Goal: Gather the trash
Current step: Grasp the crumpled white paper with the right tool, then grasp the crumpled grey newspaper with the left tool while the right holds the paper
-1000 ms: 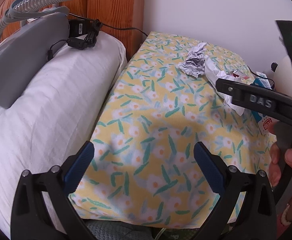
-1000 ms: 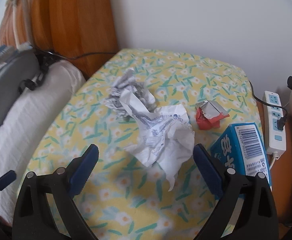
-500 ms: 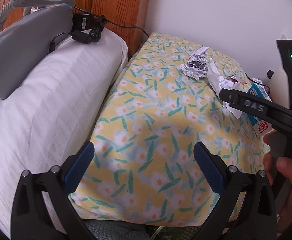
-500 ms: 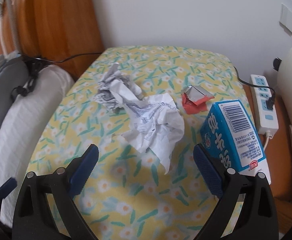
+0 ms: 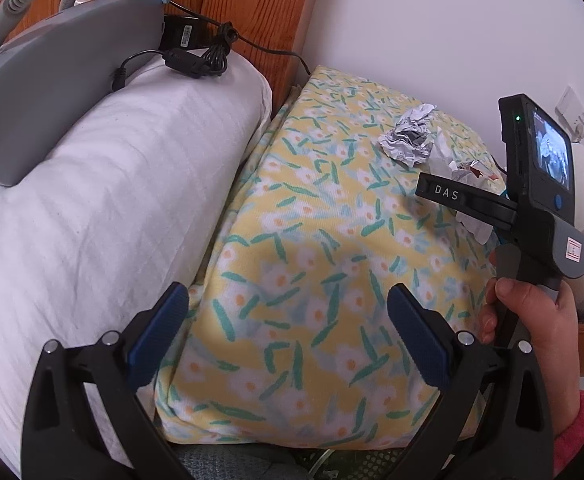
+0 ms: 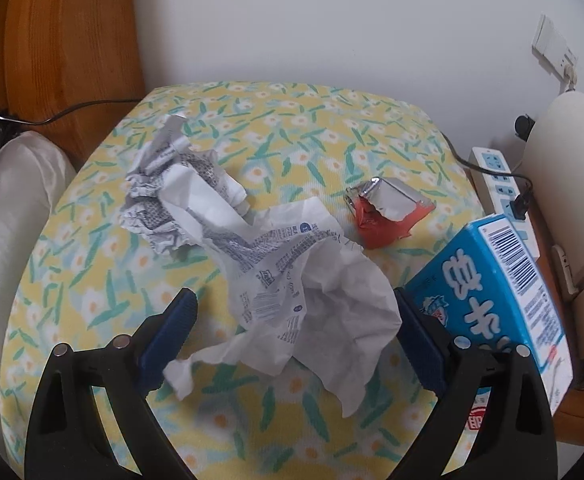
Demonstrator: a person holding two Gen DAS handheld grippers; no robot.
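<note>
A crumpled white printed wrapper [image 6: 307, 300] lies nearest; a crumpled grey-printed paper ball [image 6: 172, 200] touches its far left; a torn red foil wrapper [image 6: 387, 216] sits far right; a blue carton [image 6: 499, 292] lies tilted at right.

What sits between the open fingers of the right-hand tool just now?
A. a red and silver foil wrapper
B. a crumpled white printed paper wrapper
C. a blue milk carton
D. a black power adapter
B: in the right wrist view the crumpled white printed paper wrapper lies between the spread fingers of the right gripper, not yet clamped.
</note>
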